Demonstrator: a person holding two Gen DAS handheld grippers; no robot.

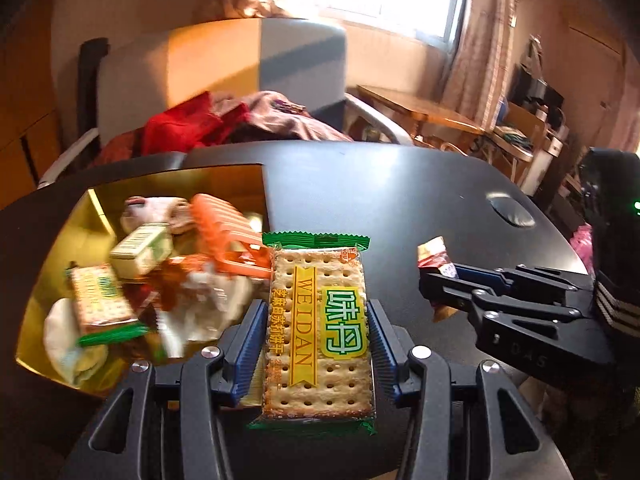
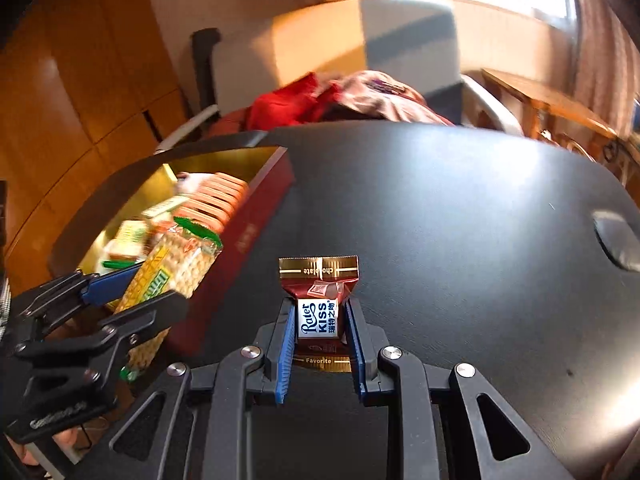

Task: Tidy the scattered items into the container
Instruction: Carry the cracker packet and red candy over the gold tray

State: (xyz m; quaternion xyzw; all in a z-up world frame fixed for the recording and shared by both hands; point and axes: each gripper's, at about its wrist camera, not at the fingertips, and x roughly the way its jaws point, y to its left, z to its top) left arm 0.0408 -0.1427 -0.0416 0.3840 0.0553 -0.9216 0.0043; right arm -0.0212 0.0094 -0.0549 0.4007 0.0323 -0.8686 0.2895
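My left gripper (image 1: 318, 320) is shut on a green-edged cracker packet (image 1: 316, 328), held above the black table beside the right wall of the gold-lined box (image 1: 52, 252). It also shows in the right wrist view (image 2: 160, 292), at the box's near corner. My right gripper (image 2: 318, 320) is shut on a brown and gold chocolate candy (image 2: 319, 304), held above the table to the right of the red-sided box (image 2: 248, 232). In the left wrist view the right gripper (image 1: 436, 284) holds the candy (image 1: 434, 258).
The box holds several snacks: an orange packet (image 1: 224, 224), another cracker packet (image 1: 100, 296), a small green carton (image 1: 140, 248). The black table (image 2: 460, 220) has a round cable cap (image 1: 512, 210). A chair with red clothes (image 1: 192, 124) stands behind it.
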